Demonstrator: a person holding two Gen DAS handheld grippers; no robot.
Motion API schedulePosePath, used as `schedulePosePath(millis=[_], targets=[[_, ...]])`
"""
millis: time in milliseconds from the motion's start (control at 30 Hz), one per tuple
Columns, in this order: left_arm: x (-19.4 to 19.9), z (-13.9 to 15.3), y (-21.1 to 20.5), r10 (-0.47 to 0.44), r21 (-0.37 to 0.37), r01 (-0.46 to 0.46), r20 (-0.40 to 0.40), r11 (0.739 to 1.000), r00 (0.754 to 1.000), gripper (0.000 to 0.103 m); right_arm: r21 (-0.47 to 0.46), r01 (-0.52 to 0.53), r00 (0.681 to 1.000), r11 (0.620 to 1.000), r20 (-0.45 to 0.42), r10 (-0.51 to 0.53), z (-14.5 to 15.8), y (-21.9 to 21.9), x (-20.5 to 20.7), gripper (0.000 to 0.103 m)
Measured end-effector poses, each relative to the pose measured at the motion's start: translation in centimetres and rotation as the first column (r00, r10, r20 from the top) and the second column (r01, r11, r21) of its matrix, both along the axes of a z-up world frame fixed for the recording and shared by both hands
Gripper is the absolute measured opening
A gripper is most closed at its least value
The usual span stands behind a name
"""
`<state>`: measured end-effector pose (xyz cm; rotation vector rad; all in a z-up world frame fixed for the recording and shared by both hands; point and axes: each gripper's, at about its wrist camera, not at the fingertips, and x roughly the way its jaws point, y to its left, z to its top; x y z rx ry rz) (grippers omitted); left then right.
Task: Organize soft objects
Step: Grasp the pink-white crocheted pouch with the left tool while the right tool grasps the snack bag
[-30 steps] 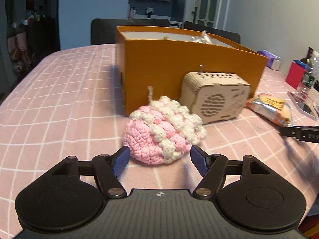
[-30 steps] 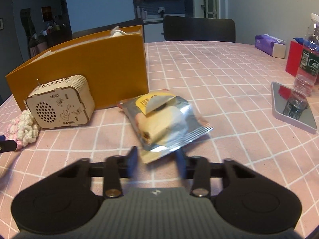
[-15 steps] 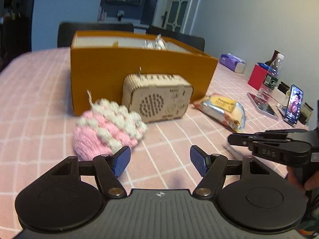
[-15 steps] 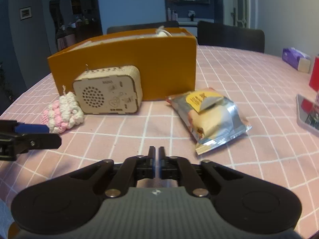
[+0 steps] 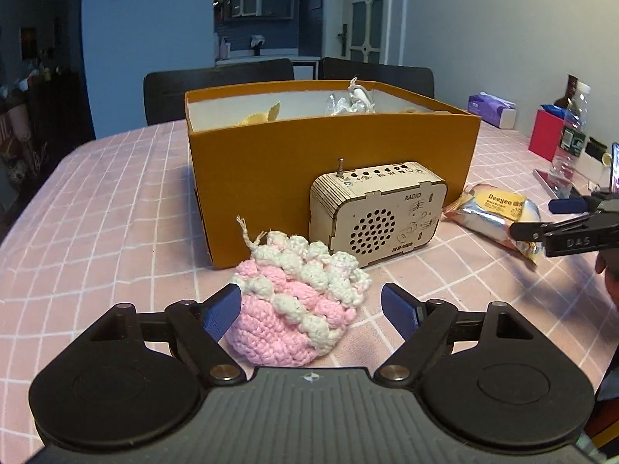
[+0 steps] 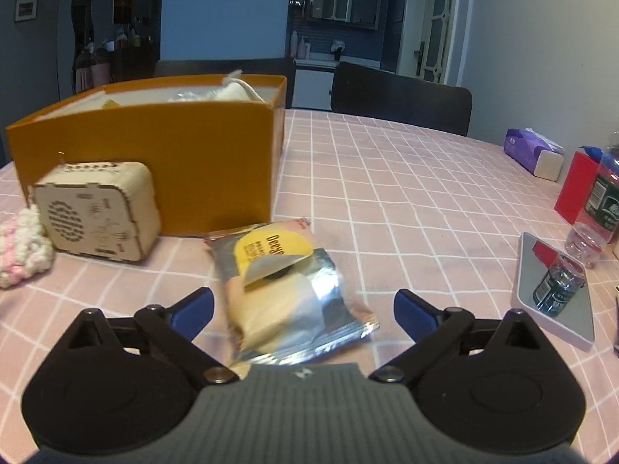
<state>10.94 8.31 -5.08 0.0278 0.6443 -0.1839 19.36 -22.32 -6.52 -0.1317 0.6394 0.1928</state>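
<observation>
Reaching for soft items beside an orange box.
Left gripper and right gripper, jaws just opened wide and holding nothing, frame the crochet pouch and snack packet; closing comes next.

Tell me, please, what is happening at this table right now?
A person is tidying soft items with two handheld grippers. The left gripper, jaws just opened wider, brackets a pink and white crocheted pouch without pressing it. The right gripper, jaws just opened, hangs over a foil snack packet. Both items lie on the pink checked tablecloth, beside the orange box and wooden radio.
</observation>
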Motion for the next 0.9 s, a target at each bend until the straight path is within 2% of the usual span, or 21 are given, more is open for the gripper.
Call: schedulePosePath(millis=[200, 333, 433, 500, 600, 667, 733, 800, 900], targets=[[0.5, -0.3, 0.3, 0.082, -0.076, -0.086, -0.046, 0.993, 0.996, 0.097, 0.052, -0.012, 0.999, 0.999, -0.047, 0.014, -0.8, -0.2, 2.0, 0.097], [0.6, -0.4, 0.2, 0.106, -0.072, -0.109, -0.049, 0.991, 0.993, 0.097, 0.079, -0.021, 0.997, 0.997, -0.069, 0.026, -1.2, 0.2, 2.3, 0.088], [0.9, -0.4, -0.1, 0.101, 0.017, -0.1, -0.032, 0.995, 0.994, 0.097, 0.099, -0.027, 0.996, 0.995, -0.085, 0.036, -1.3, 0.4, 1.9, 0.079], [1.1, -0.1, -0.5, 0.063, 0.106, -0.062, -0.013, 0.992, 0.998, 0.097, 0.135, -0.033, 0.993, 0.99, -0.111, 0.048, -1.2, 0.6, 1.4, 0.062], [1.5, 0.1, -0.9, -0.041, 0.219, 0.048, -0.034, 0.975, 0.999, 0.097, 0.121, -0.041, 0.992, 0.992, -0.111, 0.055, -0.9, 1.4, 0.0, 0.055], [2.1, 0.0, -0.9, -0.092, 0.258, 0.105, -0.063, 0.96, 0.994, 0.097, 0.143, -0.054, 0.99, 0.988, -0.12, 0.071, -0.8, 1.6, -0.8, 0.054], [2.7, -0.3, -0.5, -0.119, 0.245, 0.139, -0.093, 0.96, 0.989, 0.099, 0.16, -0.077, 0.987, 0.984, -0.126, 0.098, -0.7, 2.1, -1.8, 0.053], [3.5, -0.5, 0.3, -0.124, 0.194, 0.147, -0.124, 0.97, 0.985, 0.103, 0.164, -0.106, 0.984, 0.981, -0.128, 0.128, -0.6, 2.6, -2.8, 0.053], [4.2, -0.9, 1.1, -0.138, 0.138, 0.158, -0.144, 0.978, 0.98, 0.103, 0.162, -0.143, 0.979, 0.976, -0.124, 0.164, -0.6, 3.4, -4.1, 0.053]])
